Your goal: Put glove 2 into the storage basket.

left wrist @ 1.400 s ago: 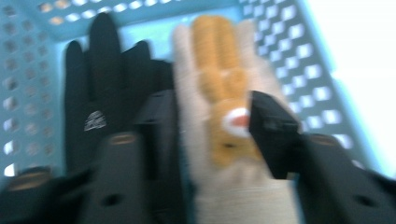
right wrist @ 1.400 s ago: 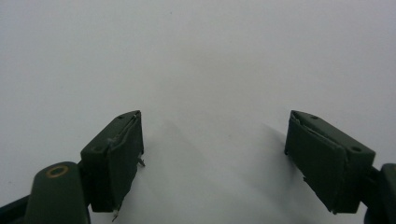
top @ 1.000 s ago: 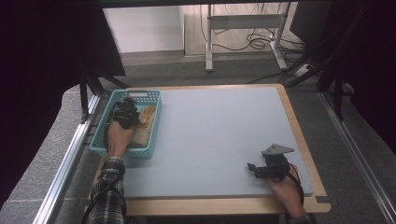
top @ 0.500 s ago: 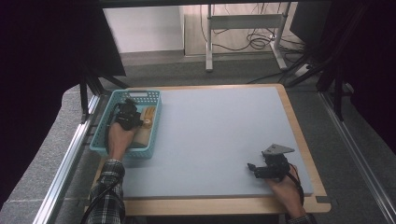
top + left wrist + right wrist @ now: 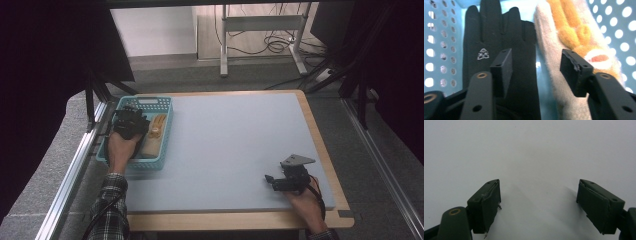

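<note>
My left gripper [image 5: 129, 122] hangs over the teal basket [image 5: 150, 163] at the table's left edge. In the left gripper view its jaws [image 5: 536, 60] stand apart and have just been opening, and the pads press on nothing. Below them a black glove [image 5: 494, 32] with a small white logo lies flat in the basket. A beige and orange fuzzy glove [image 5: 564, 30] lies beside it, and it also appears in the high view [image 5: 157, 127]. My right gripper [image 5: 270, 182] rests low at the table's front right, open [image 5: 539, 195] over bare grey surface.
The basket's perforated walls [image 5: 439, 37] close in on both sides of the left gripper. The grey mat [image 5: 225, 145] has a wooden rim [image 5: 320, 145]. A metal rail [image 5: 75, 170] runs along the table's left, and a desk frame [image 5: 260, 30] with cables stands beyond the far edge.
The left gripper has shifted slightly to the left inside the basket and its jaws have parted. The right hand and gripper have stayed put.
</note>
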The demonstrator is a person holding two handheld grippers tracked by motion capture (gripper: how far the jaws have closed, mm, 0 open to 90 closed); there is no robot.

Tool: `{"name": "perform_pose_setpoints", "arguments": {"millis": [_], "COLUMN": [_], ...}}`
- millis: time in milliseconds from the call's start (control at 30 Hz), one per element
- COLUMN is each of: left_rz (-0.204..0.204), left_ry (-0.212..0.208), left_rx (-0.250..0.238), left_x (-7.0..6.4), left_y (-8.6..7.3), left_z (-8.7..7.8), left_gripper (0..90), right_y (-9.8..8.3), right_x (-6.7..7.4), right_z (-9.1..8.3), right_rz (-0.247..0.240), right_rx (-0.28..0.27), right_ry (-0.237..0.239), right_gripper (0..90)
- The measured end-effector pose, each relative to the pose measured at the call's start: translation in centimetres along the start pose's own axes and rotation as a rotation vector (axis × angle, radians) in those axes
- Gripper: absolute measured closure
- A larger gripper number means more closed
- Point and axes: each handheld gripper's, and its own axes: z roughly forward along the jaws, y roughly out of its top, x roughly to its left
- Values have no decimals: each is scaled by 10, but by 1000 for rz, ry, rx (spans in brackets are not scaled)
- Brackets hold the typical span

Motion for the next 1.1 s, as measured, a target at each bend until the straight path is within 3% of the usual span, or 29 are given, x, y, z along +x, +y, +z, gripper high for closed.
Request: {"name": "perform_pose_setpoints", "arguments": {"millis": [267, 400, 700, 1100], "left_rz": [-50, -55, -21, 10], "left_ry": [-58, -95, -160, -189], "left_rx": [-51, -81, -116, -147], "left_x": [9, 10, 8, 4], "left_y": [-5, -8, -14, -25], "left_z": [-8, -12, -26, -42], "left_gripper": [277, 224, 118, 39], "right_y": [0, 0, 0, 0], "right_x": [0, 0, 0, 0], "right_z": [0, 0, 0, 0], "right_rz": [0, 0, -1, -2], "right_rx": [0, 0, 1, 1], "right_ry": [0, 0, -1, -1], "right_gripper": [190, 190, 190, 190]}}
